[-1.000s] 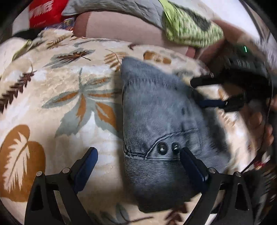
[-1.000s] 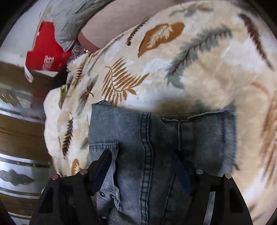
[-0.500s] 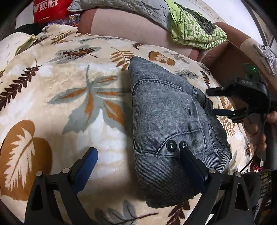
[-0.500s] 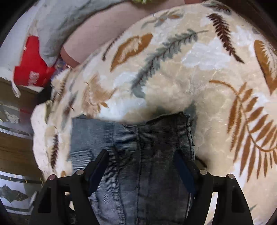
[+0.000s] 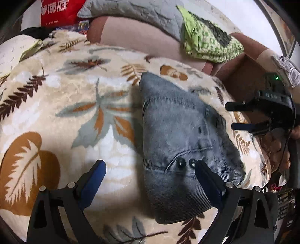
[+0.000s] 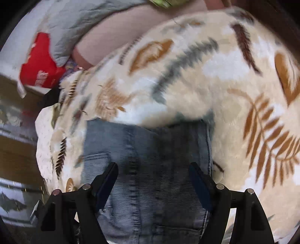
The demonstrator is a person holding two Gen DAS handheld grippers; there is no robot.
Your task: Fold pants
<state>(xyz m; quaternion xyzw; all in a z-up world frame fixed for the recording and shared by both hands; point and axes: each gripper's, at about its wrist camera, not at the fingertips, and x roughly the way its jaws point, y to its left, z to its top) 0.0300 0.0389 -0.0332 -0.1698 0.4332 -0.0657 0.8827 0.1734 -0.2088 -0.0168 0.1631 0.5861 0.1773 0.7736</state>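
Leaf-print cream blanket (image 5: pixel 61 112) covers a soft surface, patterned with brown, orange and grey fronds. Folded grey-blue denim pants (image 5: pixel 180 135) lie flat on it as a compact bundle, two dark buttons (image 5: pixel 185 163) showing near a curved pocket seam. Left gripper (image 5: pixel 150 169): jaws spread wide, holding nothing; its right finger (image 5: pixel 208 180) sits over the near part of the bundle just beside the buttons, its left finger (image 5: pixel 93 178) over bare blanket, so the pants' left edge falls between the two. Whether either finger touches cloth cannot be told. Right gripper (image 5: pixel 241 116), seen ahead and to the right of the left one: jaws parted, empty, off the far right edge of the pants, with a hand (image 5: pixel 281 148) behind it. In its own view, which is blurred, the right gripper (image 6: pixel 153 172) has both fingers spread over the denim (image 6: pixel 150 169), the bundle running between and under them toward the camera; contact cannot be judged. Beyond the blanket, ahead of the left gripper: a pinkish bolster (image 5: pixel 142 43), a grey quilted cover (image 5: pixel 131 13), a green patterned cloth (image 5: pixel 208 43), and a red package (image 5: pixel 56 11) at far left. Brown box (image 5: pixel 243 78) stands behind the right gripper.
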